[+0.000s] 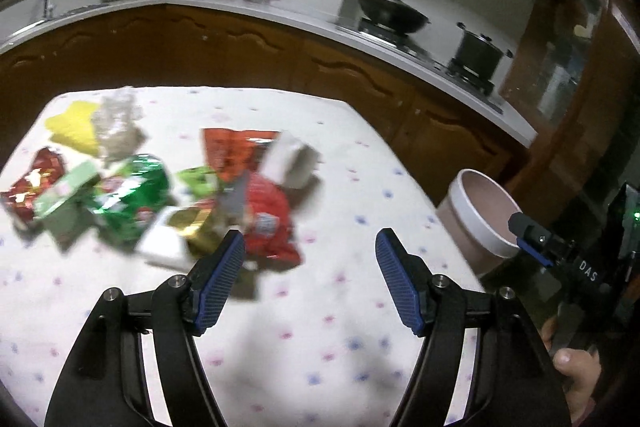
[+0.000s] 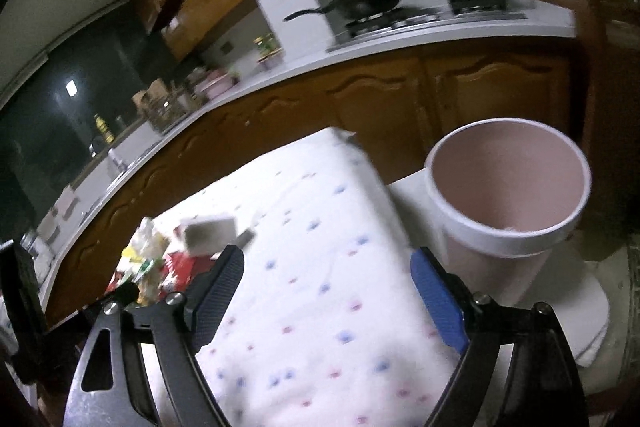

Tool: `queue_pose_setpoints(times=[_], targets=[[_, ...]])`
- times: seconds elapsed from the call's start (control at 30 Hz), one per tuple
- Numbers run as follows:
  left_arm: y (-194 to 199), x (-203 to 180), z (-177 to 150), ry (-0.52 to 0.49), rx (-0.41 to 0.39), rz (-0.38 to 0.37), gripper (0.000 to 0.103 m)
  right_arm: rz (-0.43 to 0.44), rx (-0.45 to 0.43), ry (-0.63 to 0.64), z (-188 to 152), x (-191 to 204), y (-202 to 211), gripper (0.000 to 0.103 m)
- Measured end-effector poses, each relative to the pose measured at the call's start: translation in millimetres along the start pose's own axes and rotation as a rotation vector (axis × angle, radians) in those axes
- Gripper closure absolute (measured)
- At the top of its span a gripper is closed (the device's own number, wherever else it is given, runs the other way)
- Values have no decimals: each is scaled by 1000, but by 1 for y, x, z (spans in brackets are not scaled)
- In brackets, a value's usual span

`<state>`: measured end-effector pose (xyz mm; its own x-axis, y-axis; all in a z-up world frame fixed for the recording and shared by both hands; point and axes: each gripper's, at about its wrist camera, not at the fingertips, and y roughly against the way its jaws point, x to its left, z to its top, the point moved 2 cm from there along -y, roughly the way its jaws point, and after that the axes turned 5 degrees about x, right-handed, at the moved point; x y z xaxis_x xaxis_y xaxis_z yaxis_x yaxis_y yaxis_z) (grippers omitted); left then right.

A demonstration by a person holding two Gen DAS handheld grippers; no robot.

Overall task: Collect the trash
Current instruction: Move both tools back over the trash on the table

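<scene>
A pile of trash lies on the left half of the flower-print tablecloth [image 1: 320,327]: a red wrapper [image 1: 268,223], a green foil bag [image 1: 136,195], an orange-red bag [image 1: 232,151], a white box [image 1: 292,163] and a yellow piece [image 1: 74,129]. My left gripper [image 1: 310,243] hovers open just right of the red wrapper, with nothing between its fingers. A pink bin with a white rim [image 1: 480,211] stands past the table's right edge. My right gripper [image 2: 326,259] is open and empty over the cloth, with the bin [image 2: 508,195] just to its right and the trash pile [image 2: 160,267] to its left.
The bin stands on a low white surface [image 2: 592,307] beside the table. Behind runs a kitchen counter with wooden cabinets [image 1: 280,59], a wok [image 1: 392,13] and a pot [image 1: 478,51] on the stove. A hand [image 1: 576,375] holds the right gripper [image 1: 532,239].
</scene>
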<state>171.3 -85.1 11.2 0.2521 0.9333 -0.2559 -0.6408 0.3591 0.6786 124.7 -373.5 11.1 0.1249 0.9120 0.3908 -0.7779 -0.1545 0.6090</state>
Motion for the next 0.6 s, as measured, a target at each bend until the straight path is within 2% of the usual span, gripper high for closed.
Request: queue_pose_setpoints(times=[0.1, 0.33, 0.6], targets=[[8, 16, -6, 5, -8, 30, 30, 18, 22, 14, -8, 14, -8, 16], [16, 43, -14, 38, -13, 76, 30, 54, 54, 47, -22, 44, -18, 16], [22, 65, -12, 66, -10, 84, 30, 101, 73, 95, -25, 78, -28, 16]])
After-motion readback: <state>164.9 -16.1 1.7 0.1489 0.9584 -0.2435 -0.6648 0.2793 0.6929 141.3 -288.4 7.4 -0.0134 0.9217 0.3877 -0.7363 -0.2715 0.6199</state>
